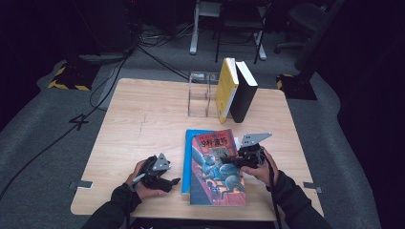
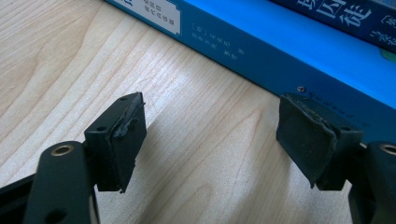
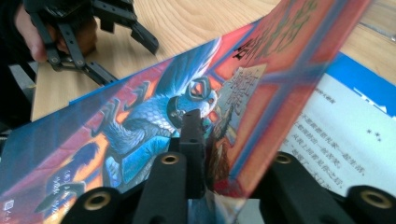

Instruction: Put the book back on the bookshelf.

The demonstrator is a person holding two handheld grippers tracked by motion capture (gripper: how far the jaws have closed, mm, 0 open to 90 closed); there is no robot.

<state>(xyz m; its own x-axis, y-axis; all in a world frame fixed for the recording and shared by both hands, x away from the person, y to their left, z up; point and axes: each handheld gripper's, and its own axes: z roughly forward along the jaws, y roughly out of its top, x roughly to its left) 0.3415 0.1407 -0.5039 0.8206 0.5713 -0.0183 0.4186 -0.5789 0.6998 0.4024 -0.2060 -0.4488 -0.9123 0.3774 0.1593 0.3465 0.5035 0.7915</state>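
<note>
A book with a red and blue illustrated cover (image 1: 217,169) lies at the table's front, on top of a blue book (image 1: 187,160). My right gripper (image 1: 235,160) is shut on the illustrated book's (image 3: 140,121) right edge, one jaw on the cover and the other beneath; its tips (image 3: 224,154) hold that edge tilted up. Under it a white printed surface with a blue border (image 3: 341,135) shows. My left gripper (image 1: 173,183) rests on the table left of the books, open and empty (image 2: 210,135), its jaws facing the blue book's spine (image 2: 289,51).
At the back of the wooden table (image 1: 138,119) a yellow book (image 1: 226,88) and a black book (image 1: 245,90) stand leaning, beside a clear plastic book stand (image 1: 199,93). Cables and chair legs lie on the floor beyond. In the right gripper view the left gripper (image 3: 130,60) appears farther off.
</note>
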